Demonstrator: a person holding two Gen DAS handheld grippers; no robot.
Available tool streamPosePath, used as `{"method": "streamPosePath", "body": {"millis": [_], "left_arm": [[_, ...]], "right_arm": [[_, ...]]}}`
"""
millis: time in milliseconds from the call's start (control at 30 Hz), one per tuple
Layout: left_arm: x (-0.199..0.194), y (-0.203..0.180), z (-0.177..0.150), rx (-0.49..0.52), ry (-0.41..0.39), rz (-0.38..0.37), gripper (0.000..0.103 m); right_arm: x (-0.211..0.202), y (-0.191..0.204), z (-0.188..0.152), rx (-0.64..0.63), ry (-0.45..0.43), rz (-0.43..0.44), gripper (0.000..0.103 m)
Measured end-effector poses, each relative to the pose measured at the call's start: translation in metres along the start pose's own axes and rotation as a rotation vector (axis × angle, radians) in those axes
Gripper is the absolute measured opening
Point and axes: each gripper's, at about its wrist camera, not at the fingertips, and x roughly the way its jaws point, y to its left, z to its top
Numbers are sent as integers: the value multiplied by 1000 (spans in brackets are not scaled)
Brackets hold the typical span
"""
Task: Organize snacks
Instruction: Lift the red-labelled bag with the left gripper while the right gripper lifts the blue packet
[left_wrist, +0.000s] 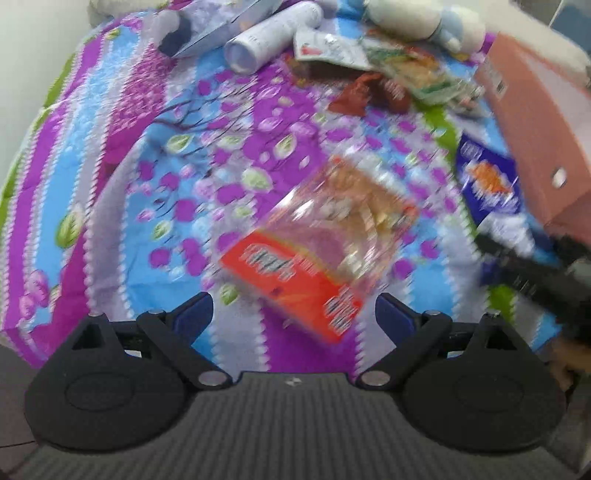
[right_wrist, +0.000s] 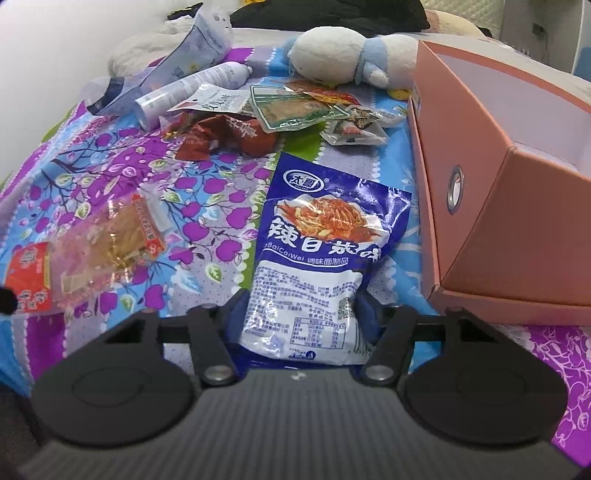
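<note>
A flowered bedspread (right_wrist: 155, 192) holds scattered snacks; the right gripper (right_wrist: 301, 314) clamps the blue noodle packet (right_wrist: 325, 236) beside the pink box (right_wrist: 509, 206), while the left gripper (left_wrist: 293, 314) gapes empty above a clear-and-orange packet (left_wrist: 317, 251)

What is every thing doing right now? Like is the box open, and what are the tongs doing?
Pink box: open, nothing visible inside.
Blue snack bag: sealed, lying flat, pinched at its near end.
Right tongs: shut on the blue snack bag.
Left tongs: open, holding nothing.
Clear orange snack pack: lying flat, not held.
White bottle: lying on its side.
</note>
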Motion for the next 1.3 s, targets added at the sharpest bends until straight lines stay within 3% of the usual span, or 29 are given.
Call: {"method": "streamPosePath", "body": {"millis": [200,367,467,800,1067,1200,1300], "left_arm": [[14,-33,30,121,-71,-32,100],[60,-50,42,198,-15,-45,100],[84,-49,43,205,22,-10,100],[106,-39,40,168,45,-48,103],[94,-56,35,213,27,-36,79],[85,-68,32,249,20,-31,55],[80,-68,31,234,21,-28,44]], "right_arm": [[-7,-1,-3,-1,-4,3,60],[-12,-5,-5,1,-6,9,60],[-13,-8,-6,16,-5,15,60],[-8,-8,-7,-1,-15,23,60],[-9,-11,-3,-13,1,48,60],[-11,-9,-3,-16,1,58,60],[-15,-8,-2,-24,-4,63,60]]}}
